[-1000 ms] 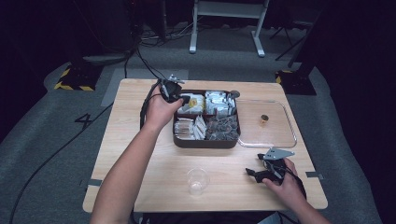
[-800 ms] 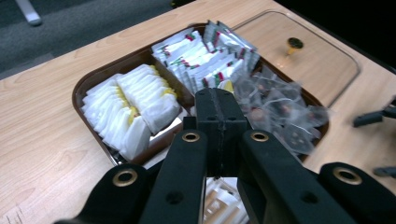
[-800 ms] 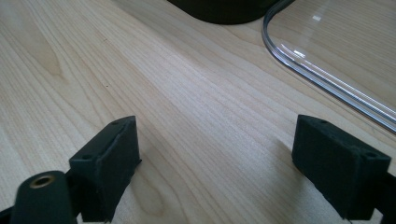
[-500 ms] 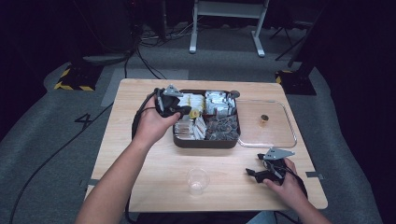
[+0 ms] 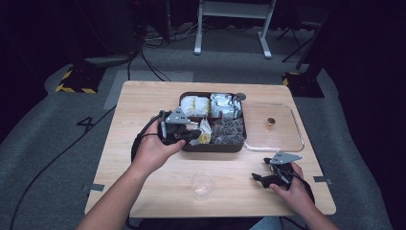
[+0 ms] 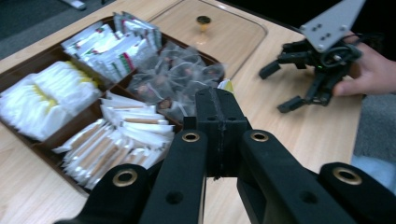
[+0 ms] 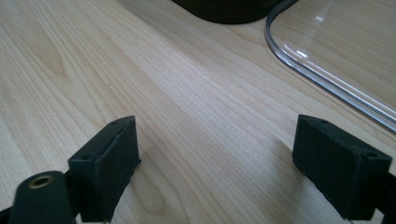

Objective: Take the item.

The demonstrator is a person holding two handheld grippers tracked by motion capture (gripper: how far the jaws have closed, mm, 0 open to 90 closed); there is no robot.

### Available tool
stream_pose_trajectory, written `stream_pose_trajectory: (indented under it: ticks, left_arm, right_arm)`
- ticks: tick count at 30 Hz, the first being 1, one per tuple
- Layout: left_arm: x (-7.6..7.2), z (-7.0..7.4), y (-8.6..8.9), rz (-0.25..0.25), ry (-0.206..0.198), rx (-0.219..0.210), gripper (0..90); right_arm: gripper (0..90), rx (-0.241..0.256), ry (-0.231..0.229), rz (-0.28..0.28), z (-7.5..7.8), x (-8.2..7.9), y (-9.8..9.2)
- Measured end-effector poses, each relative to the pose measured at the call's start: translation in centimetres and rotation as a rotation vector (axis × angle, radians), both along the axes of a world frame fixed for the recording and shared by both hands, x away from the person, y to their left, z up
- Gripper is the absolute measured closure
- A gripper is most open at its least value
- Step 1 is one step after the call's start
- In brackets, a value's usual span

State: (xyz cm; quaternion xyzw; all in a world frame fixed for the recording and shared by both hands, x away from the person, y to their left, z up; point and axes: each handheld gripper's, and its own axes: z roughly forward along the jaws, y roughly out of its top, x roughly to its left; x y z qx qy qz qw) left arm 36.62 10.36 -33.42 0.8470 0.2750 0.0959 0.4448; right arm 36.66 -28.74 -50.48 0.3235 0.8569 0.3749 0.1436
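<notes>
A dark tray holds four compartments: white-yellow packets, silver packets, dark tea bags and paper sticks. My left gripper hovers over the tray's near left corner. It is shut on a small yellow packet, whose edge peeks past the jaw tips. My right gripper rests low over the table at the front right, open with bare wood between its fingers. It also appears in the left gripper view.
A clear lid with a small brown knob lies flat right of the tray; its rim runs just ahead of my right gripper. A clear plastic cup stands near the table's front edge.
My left gripper has drawn back from the tray's far left compartment toward the person, with the yellow packet in its jaws. The right gripper has stayed put.
</notes>
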Motion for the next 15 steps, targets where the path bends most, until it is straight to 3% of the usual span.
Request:
stream_pose_trajectory:
  ticks: [7,15]
  left_arm:
    - [-1.9,-0.8,-1.0,-0.06,-0.014,0.011,90.0]
    - [-3.3,-2.0,-1.9,-0.107,-0.003,0.007,90.0]
  right_arm:
    - [14.7,0.0,0.0,0.0,0.0,0.0,0.0]
    - [14.7,0.0,-0.001,-0.002,0.0,0.0,0.0]
